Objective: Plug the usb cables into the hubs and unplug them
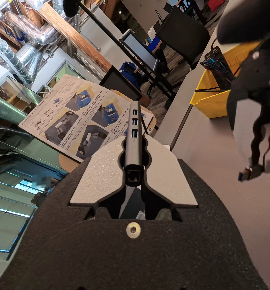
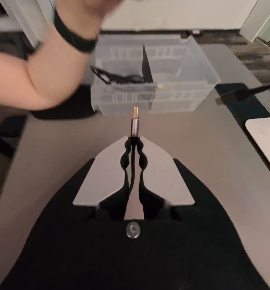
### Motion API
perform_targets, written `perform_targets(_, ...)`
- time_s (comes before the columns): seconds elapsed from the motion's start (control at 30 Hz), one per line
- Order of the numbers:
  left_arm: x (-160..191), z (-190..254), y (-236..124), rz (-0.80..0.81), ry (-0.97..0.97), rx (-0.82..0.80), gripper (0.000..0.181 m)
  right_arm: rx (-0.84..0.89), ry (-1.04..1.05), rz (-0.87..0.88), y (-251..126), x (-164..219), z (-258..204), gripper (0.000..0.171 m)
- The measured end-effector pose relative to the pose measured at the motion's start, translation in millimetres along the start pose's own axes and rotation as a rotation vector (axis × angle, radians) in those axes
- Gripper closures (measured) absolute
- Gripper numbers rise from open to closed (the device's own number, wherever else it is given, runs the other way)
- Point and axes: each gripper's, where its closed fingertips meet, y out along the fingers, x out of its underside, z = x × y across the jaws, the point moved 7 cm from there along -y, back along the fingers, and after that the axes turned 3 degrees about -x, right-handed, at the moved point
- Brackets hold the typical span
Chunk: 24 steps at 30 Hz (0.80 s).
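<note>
Left gripper (image 1: 133, 142) fingers clamped on grey USB hub (image 1: 134, 135), raised off the grey table (image 1: 209, 172), ports empty. Right of the hub: right gripper (image 2: 134, 137) clamped on USB cable (image 2: 135, 125), plug free.

Open-plan workshop or lab: exposed silver ducts (image 1: 19, 62) and timber beams (image 1: 77, 39) overhead, monitors (image 1: 140, 48), grey worktable (image 1: 209, 157), yellow bin (image 1: 212, 100).
</note>
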Motion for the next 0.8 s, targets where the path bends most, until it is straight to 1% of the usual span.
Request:
perform_targets(0.07, -2, 5, 3, 0.010, 0.029, -0.016, 0.165, -0.048, 0.064, 0.102, -20, -18, -2, 0.163)
perform_targets(0.2, -8, 16, 9, 0.037, 0.078, -0.042, 0.165, -0.138, 0.187, 0.239, -49, -42, -6, 0.163)
perform_targets(0.33, -13, 26, 14, 0.086, 0.115, -0.070, 0.165, -0.238, 0.367, 0.345, -68, -50, -4, 0.163)
perform_targets(0.4, -15, 31, 16, 0.096, 0.162, -0.092, 0.165, -0.286, 0.439, 0.383, -76, -50, -2, 0.163)
perform_targets(0.5, -15, 35, 17, 0.106, 0.233, -0.139, 0.165, -0.292, 0.509, 0.406, -83, -47, 4, 0.163)
perform_targets(0.67, -14, 45, 22, 0.088, 0.329, -0.162, 0.165, -0.446, 0.651, 0.459, -84, -44, 5, 0.163)
perform_targets(0.8, -14, 51, 24, 0.094, 0.357, -0.157, 0.165, -0.508, 0.741, 0.459, -78, -38, 8, 0.163)
